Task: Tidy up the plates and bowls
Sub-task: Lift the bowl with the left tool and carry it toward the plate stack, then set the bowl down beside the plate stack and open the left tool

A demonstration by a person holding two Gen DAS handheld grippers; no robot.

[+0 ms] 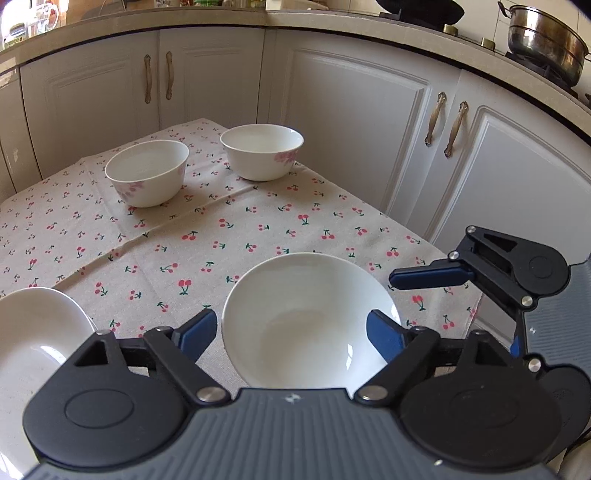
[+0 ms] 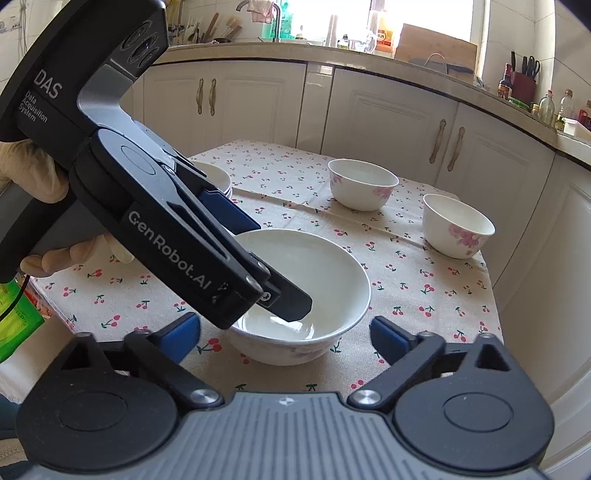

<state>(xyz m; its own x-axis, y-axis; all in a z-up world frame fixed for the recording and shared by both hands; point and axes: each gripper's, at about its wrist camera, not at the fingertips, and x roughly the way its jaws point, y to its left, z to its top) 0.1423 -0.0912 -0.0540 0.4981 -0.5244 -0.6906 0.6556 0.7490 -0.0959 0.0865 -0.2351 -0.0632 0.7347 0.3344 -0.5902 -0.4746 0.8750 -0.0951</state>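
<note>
I see open cloth on the worktop (image 1: 221, 229) between the near shallow bowl (image 1: 306, 317) and the two flowered bowls (image 1: 147, 177) (image 1: 262, 151) at the far edge. My left gripper (image 2: 275, 271) reaches over that near bowl, blocking the way in from the left. Stacked dishes (image 2: 218, 177) stand behind it, and cabinet doors (image 1: 354, 122) close off the far side.

White panelled cabinet doors (image 1: 354, 122) with brass handles are seen ahead, under a beige stone countertop (image 2: 258, 50). Strong daylight is given by a bright window (image 2: 424, 18) ahead.
</note>
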